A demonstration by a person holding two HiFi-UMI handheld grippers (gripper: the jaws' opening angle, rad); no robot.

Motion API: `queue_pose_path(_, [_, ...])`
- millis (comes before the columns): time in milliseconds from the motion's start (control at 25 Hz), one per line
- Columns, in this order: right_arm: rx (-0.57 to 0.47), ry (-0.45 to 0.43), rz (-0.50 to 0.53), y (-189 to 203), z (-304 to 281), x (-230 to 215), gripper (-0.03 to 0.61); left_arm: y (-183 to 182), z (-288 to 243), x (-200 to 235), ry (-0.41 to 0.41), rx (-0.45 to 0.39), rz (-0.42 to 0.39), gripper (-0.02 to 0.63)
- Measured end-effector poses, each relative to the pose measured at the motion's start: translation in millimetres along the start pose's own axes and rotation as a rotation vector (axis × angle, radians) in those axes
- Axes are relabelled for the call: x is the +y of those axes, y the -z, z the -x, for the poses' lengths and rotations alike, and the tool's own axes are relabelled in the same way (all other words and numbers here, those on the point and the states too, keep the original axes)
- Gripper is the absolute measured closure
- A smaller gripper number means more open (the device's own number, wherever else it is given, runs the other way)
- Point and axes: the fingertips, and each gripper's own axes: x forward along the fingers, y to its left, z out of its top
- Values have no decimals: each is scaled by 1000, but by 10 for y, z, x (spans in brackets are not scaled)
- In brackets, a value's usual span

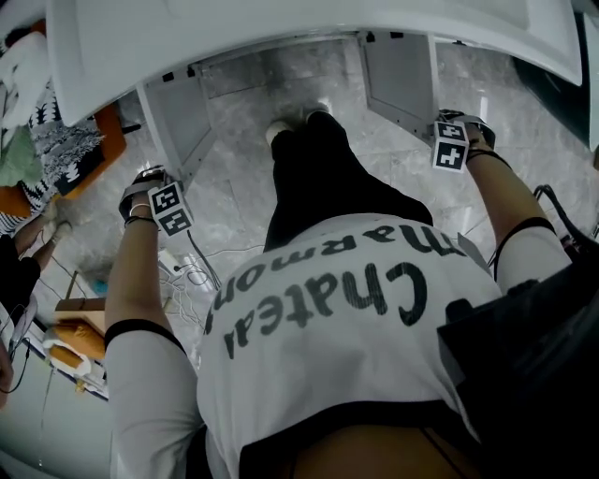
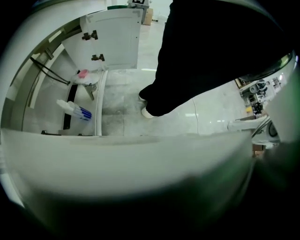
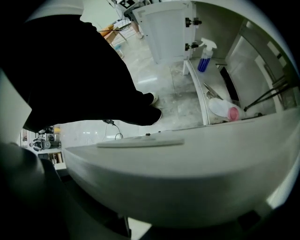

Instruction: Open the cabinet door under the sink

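Both white doors under the sink counter [image 1: 281,28] stand swung out. The left cabinet door [image 1: 178,122] is beside my left gripper [image 1: 154,192]. The right cabinet door [image 1: 401,79] is beside my right gripper [image 1: 456,136]. In the left gripper view a blurred white door edge [image 2: 140,159] fills the bottom and hides the jaws. In the right gripper view a white door edge [image 3: 187,164] lies just ahead, and the jaws appear to stand wide of it. The open cabinet holds a blue spray bottle [image 3: 205,56] and a white bottle with a pink cap [image 3: 225,110].
The person's black trouser legs and white shoes [image 1: 299,117] stand on the marble floor between the doors. White cables [image 1: 192,271] lie on the floor at the left. An orange seat with clothes [image 1: 94,150] sits at the far left.
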Motion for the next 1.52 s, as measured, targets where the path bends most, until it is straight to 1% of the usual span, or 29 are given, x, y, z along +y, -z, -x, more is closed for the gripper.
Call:
queue_pose_path(80, [15,1,-72,52,11,-18,462,-1,-2,22,7,18,87,548])
queue_pose_path(200, [10,-10,-255,145,64,-60,443,15,16,45,29,40,255,552])
queue_pose_path(280, [4,0,-367,185,132,-90,442,44,61,27,16,32,369,555])
queue_pose_path(360, [-6,23,-426,206,227,-137,442,85,133,15,-9,14,454,558])
queue_pose_path(440, [-17,41,-469,223,337,-183,442,112,210,7,-23,1,518,558])
queue_pose_path(520, [-26,49,-483,206,434,-208,448,137,292,51,-47,-10,598,558])
queue_pose_path(600, [-35,59,-465,153,502,-227,511,179,395,156,-92,-21,719,557])
queue_pose_path(720, [-27,80,-454,140,601,-204,532,217,563,241,-158,-52,923,572])
queue_pose_path(800, [-37,95,-470,141,681,-205,531,222,670,254,-183,-93,1029,572])
queue_pose_path(840, [-46,106,-481,143,727,-218,531,219,723,259,-197,-114,1064,572])
queue_pose_path(920, [-60,139,-522,183,840,-257,532,195,830,277,-235,-158,1105,572])
queue_pose_path(960, [-68,160,-558,218,904,-278,532,172,882,288,-256,-180,1122,572])
queue_pose_path(1040, [-100,187,-664,263,1019,-282,532,131,973,290,-301,-218,1169,580])
queue_pose_path(1120, [-163,174,-768,201,1095,-237,535,92,1066,285,-341,-262,1236,583])
queue_pose_path(1160, [-209,163,-785,114,1124,-225,535,58,1117,284,-354,-290,1276,586])
queue_pose_path(1200, [-247,162,-770,27,1149,-219,535,19,1172,277,-362,-317,1315,586])
queue_pose_path(1240, [-260,180,-728,-22,1177,-219,535,-22,1230,268,-369,-341,1351,589])
queue_pose_path(1320, [-253,267,-617,-54,1272,-284,535,-94,1330,271,-388,-381,1401,589])
queue_pose_path(1360, [-264,302,-582,-94,1330,-321,535,-134,1369,284,-397,-402,1412,589])
queue_pose_path(1440, [-325,344,-579,-216,1452,-365,535,-212,1473,331,-431,-455,1417,589])
queue_pose_path(1520, [-420,372,-628,-358,1607,-414,535,-302,1617,419,-484,-543,1428,589])
